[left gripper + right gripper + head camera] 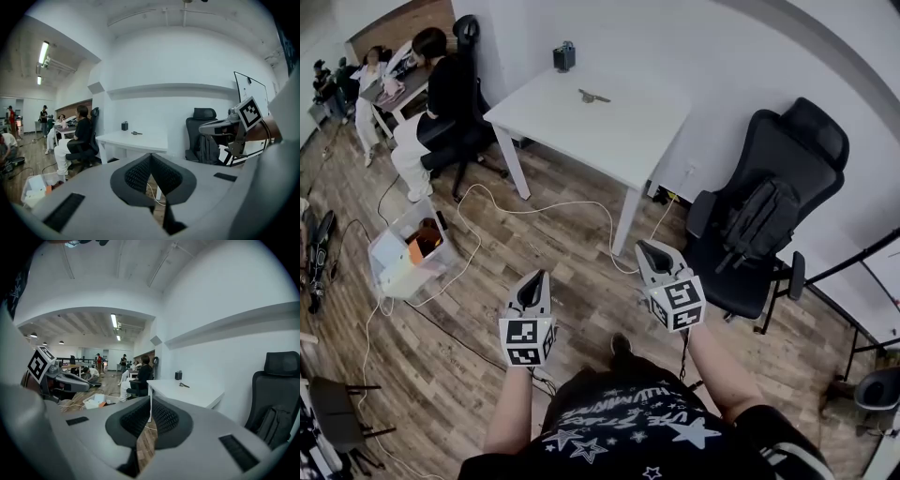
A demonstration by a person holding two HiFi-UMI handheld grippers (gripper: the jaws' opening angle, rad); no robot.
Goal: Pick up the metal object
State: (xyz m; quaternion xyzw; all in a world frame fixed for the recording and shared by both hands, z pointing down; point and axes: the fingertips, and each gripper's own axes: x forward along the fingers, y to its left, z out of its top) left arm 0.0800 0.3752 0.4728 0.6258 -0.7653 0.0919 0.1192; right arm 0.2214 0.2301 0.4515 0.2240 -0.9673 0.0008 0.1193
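A small metal object (593, 96) lies on the white table (628, 131) across the room; it also shows far off as the metal object (136, 133) in the left gripper view and the metal object (183, 385) in the right gripper view. My left gripper (533, 278) is held over the wooden floor, well short of the table, its jaws shut with nothing between them. Beside it, my right gripper (649, 247) is also shut and empty. Each gripper view shows its black pads (151, 174) pressed together.
A dark box (564, 56) stands at the table's far corner. A black office chair (764, 220) sits right of the table. A person on a chair (441, 89) sits at the left. A clear bin (408, 253) and white cables (534, 208) lie on the floor.
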